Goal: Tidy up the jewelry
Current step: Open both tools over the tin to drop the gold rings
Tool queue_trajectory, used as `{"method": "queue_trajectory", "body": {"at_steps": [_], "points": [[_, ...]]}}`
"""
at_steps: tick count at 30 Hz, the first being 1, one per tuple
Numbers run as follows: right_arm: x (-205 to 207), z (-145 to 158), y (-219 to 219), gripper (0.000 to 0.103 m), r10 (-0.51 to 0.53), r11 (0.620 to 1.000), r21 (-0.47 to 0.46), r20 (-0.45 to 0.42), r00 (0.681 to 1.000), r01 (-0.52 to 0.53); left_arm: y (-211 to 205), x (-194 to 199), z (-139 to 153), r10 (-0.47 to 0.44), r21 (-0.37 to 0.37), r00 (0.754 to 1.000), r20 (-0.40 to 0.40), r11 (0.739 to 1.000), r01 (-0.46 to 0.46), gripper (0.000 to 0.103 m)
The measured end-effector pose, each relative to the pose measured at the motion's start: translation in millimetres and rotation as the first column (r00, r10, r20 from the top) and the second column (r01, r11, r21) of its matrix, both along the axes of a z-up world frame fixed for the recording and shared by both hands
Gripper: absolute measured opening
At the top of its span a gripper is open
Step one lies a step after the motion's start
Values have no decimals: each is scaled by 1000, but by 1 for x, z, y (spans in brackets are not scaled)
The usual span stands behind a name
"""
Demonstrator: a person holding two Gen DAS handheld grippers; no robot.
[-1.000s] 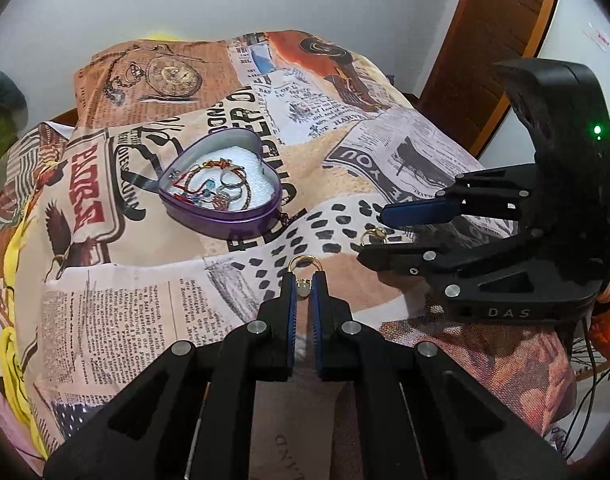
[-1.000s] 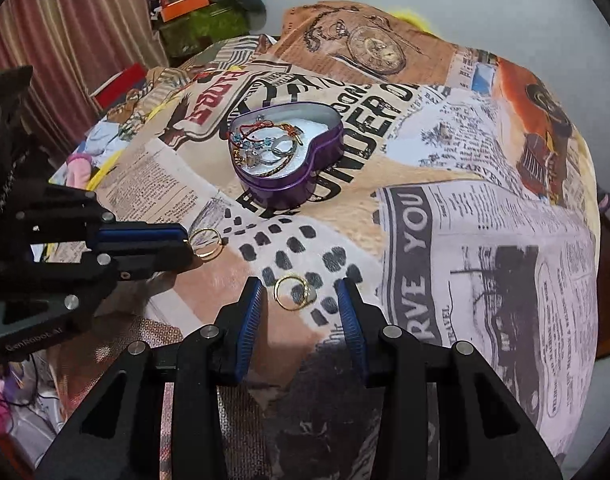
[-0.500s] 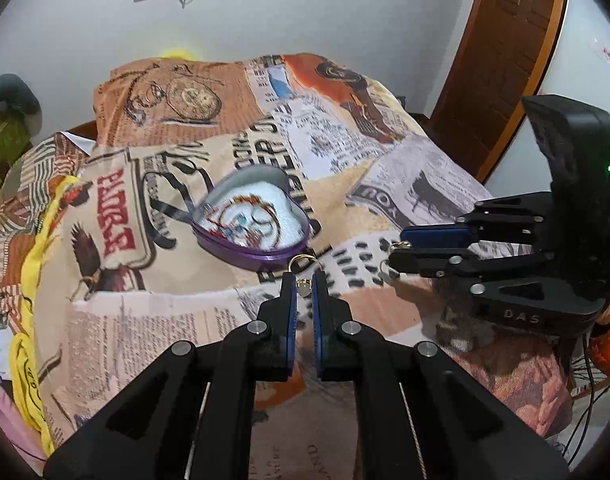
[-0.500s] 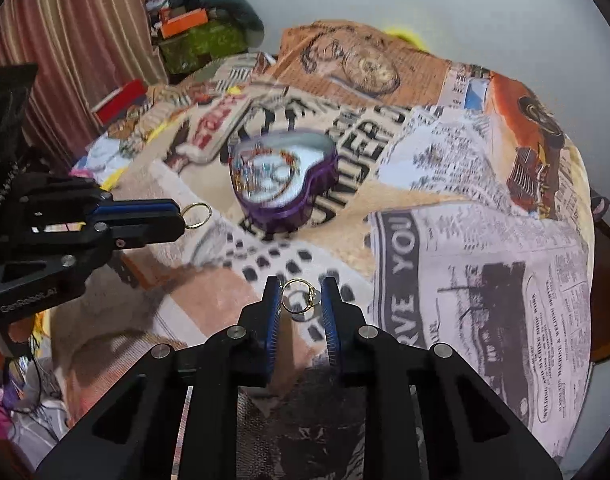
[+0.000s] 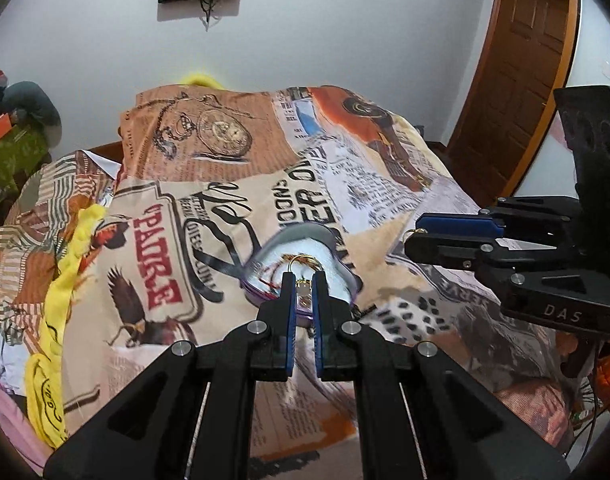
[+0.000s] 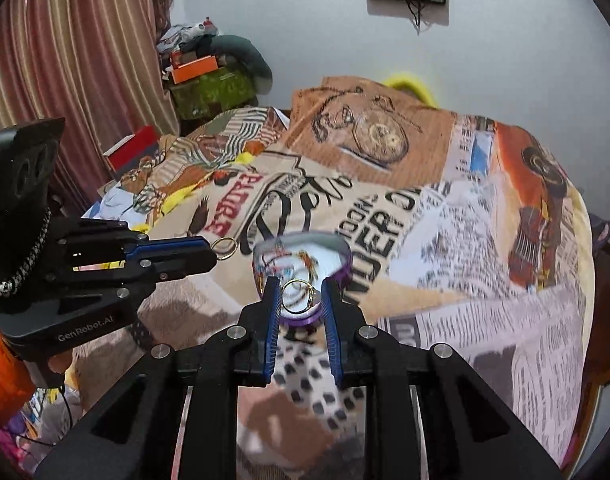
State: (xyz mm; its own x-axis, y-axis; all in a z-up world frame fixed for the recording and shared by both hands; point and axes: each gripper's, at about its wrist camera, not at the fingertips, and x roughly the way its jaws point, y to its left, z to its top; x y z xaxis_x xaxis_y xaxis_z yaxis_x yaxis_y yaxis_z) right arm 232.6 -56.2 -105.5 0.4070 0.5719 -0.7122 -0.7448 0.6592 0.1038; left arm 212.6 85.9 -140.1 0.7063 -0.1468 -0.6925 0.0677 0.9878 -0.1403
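I pinch one gold ring [image 5: 301, 266] in my left gripper [image 5: 304, 280] and another ring [image 6: 299, 296] in my right gripper [image 6: 301, 294], both raised before the purple heart tin [image 6: 343, 266] at mid-frame, ready for dropping in.

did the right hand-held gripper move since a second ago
Yes. The right hand-held gripper, shut on a gold ring, has lifted off the bedspread and gone forward toward the heart tin.
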Motion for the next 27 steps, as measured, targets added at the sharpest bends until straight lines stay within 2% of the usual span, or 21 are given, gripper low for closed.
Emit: {"method": "queue_trajectory", "body": {"at_steps": [8, 16, 27], "points": [[21, -16, 20, 19, 3, 1000, -1, -47, 999, -3, 15, 20, -19, 13, -16, 999, -32, 1000, -13, 6], [42, -40, 42, 19, 13, 998, -59, -106, 994, -20, 22, 43, -44, -3, -61, 996, -91, 998, -3, 6], [48, -60, 53, 19, 39, 989, -135, -125, 991, -56, 20, 58, -56, -8, -46, 993, -119, 999, 2, 6]]}}
